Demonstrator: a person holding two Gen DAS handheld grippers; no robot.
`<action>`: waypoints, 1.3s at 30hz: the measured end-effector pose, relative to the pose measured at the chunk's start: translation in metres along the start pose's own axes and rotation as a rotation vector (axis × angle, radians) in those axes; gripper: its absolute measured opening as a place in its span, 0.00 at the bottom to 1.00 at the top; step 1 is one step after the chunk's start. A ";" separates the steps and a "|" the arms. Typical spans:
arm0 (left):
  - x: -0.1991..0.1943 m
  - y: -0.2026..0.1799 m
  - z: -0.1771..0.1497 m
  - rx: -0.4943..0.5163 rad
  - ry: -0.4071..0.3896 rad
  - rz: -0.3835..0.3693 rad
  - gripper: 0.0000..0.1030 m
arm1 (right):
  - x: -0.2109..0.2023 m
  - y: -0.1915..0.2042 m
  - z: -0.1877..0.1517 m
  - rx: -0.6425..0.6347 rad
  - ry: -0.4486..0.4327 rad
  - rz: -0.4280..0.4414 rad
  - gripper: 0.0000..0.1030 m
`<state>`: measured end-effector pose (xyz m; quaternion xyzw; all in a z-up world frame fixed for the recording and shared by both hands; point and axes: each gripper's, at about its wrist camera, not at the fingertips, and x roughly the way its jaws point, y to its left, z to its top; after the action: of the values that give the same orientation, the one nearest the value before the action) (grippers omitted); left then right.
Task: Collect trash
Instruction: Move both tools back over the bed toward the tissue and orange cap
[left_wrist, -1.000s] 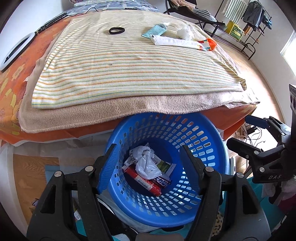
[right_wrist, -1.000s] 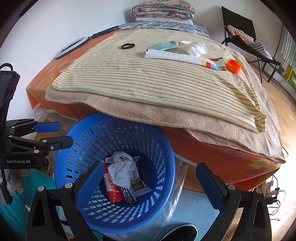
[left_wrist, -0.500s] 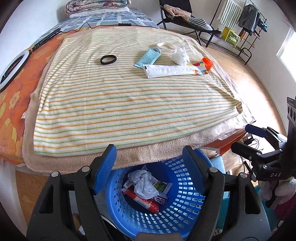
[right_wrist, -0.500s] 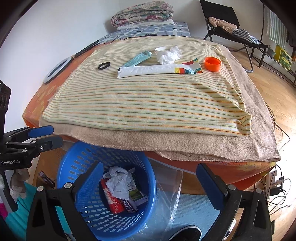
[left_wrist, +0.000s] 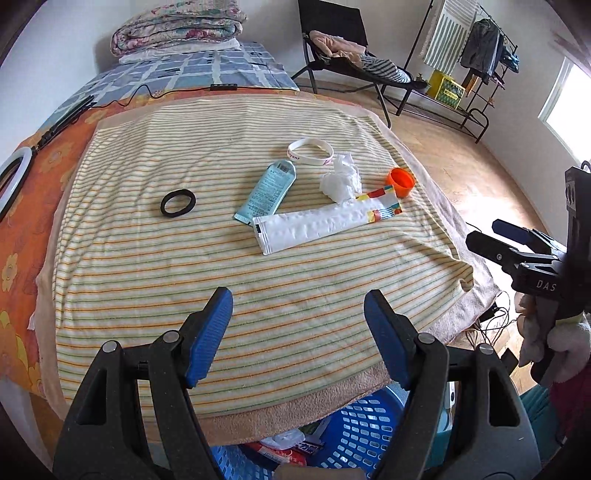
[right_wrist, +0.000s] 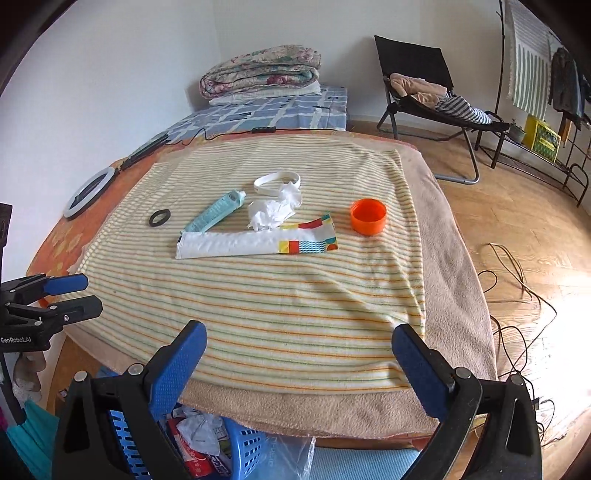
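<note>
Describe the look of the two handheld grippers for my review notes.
The left gripper and right gripper match: black plastic clamp-style arms with silver rivets, tipped by blue ribbed pads. Seen from the side, the left body reads "GenRobot.AI" and the right one "DAS". A pale fuzzy glove or sleeve holds the right one.

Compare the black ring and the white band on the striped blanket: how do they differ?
Colour: the black ring is plain black; the white band is white with red lettering.
Size: the black ring is the smaller loop, the white band the wider one.
Place: the black ring lies alone, apart from the other items; the white band sits right by the crumpled tissue and near the teal tube.
Shared: both are closed loops on the striped blanket, untouched.
</note>
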<state>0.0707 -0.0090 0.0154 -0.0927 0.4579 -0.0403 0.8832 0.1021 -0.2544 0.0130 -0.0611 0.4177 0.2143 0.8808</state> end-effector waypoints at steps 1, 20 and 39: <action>0.004 -0.002 0.006 -0.001 -0.004 -0.010 0.74 | 0.004 -0.006 0.007 0.008 -0.004 -0.006 0.99; 0.103 -0.015 0.084 -0.136 0.058 -0.129 0.69 | 0.105 -0.062 0.076 0.055 0.075 -0.020 0.86; 0.157 -0.027 0.094 -0.126 0.114 -0.121 0.45 | 0.146 -0.071 0.084 0.038 0.112 -0.026 0.78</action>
<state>0.2391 -0.0477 -0.0522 -0.1732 0.5024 -0.0699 0.8442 0.2737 -0.2471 -0.0495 -0.0616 0.4697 0.1908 0.8598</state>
